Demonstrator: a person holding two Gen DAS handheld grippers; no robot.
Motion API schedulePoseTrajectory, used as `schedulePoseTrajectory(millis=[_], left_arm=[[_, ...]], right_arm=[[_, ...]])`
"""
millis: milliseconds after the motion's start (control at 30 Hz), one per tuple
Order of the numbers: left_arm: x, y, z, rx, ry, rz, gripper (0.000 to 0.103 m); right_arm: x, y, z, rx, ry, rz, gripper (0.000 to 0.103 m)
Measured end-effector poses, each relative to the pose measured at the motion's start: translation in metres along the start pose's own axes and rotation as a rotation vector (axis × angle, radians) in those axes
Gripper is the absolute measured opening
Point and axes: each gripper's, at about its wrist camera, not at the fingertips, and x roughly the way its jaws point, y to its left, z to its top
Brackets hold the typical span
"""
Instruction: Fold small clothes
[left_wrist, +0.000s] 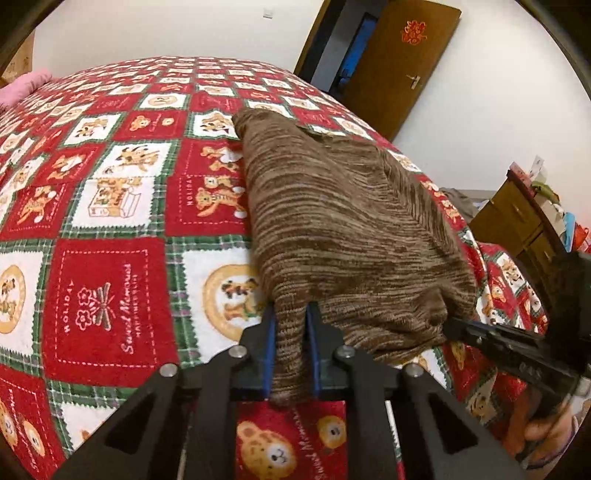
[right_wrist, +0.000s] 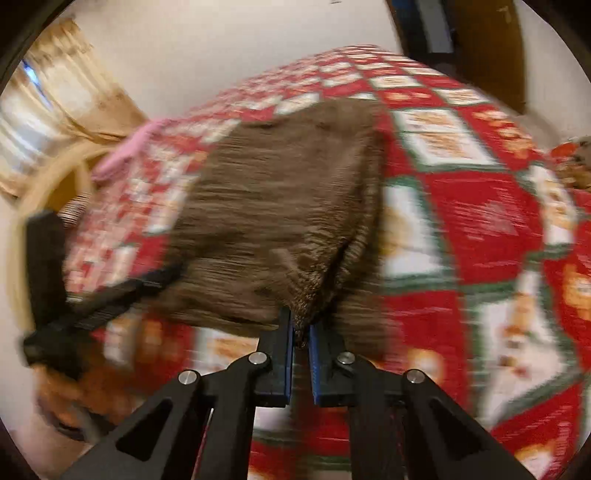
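Left gripper (left_wrist: 289, 314), right gripper (right_wrist: 301, 325) clamped, angled down.

Your bed (left_wrist: 110, 229), under a red, white and green bear quilt

You have a brown striped garment (left_wrist: 332, 221) lying on its right side, and pink cloth (left_wrist: 22, 86) at the far left edge.

On your bedspread (left_wrist: 103, 206) you can read "HOLIDAY" and "Sweet Memories" stitched in white on the red squares. The red emblem (left_wrist: 413, 32) on the door (left_wrist: 399, 66) can't be made out.
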Motion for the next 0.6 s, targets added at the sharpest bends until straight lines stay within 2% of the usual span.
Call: schedulePoseTrajectory(millis=[100, 233, 267, 300, 333, 367, 400, 433, 500, 533, 567, 600], left_arm=[[-0.004, -0.008, -0.006, 0.052, -0.011, 0.022, 0.019], [-0.020, -0.010, -0.005, 0.093, -0.024, 0.049, 0.021], [-0.027, -0.011, -0.002, 0.106, -0.040, 0.068, 0.022], [-0.033, -0.013, 0.002, 0.125, -0.055, 0.098, 0.026], [-0.038, -0.016, 0.007, 0.144, -0.074, 0.125, 0.037], [-0.045, -0.020, 0.014, 0.161, -0.106, 0.140, 0.045], [-0.048, -0.022, 0.021, 0.169, -0.126, 0.142, 0.062], [-0.051, -0.027, 0.030, 0.182, -0.155, 0.143, 0.070], [-0.046, -0.038, 0.046, 0.203, -0.183, 0.164, 0.070], [-0.040, -0.040, 0.052, 0.215, -0.191, 0.174, 0.067], [-0.034, -0.044, 0.056, 0.228, -0.196, 0.189, 0.063], [-0.027, -0.046, 0.059, 0.238, -0.194, 0.208, 0.049]], right_arm=[[-0.011, -0.019, -0.003, 0.067, -0.024, 0.046, 0.006], [-0.034, -0.004, -0.009, -0.027, -0.051, -0.059, 0.009], [-0.041, 0.003, -0.009, -0.063, -0.061, -0.111, 0.012], [-0.046, 0.008, -0.006, -0.095, -0.073, -0.164, 0.021], [-0.050, 0.012, -0.001, -0.126, -0.088, -0.220, 0.028], [-0.055, 0.021, 0.003, -0.172, -0.121, -0.297, 0.049], [-0.058, 0.022, 0.008, -0.195, -0.139, -0.324, 0.069], [-0.062, 0.028, 0.013, -0.220, -0.173, -0.338, 0.074], [-0.067, 0.030, 0.026, -0.218, -0.228, -0.306, 0.074], [-0.069, 0.031, 0.033, -0.198, -0.259, -0.254, 0.074], [-0.067, 0.031, 0.039, -0.185, -0.278, -0.213, 0.059], [-0.063, 0.031, 0.044, -0.175, -0.280, -0.189, 0.015]])
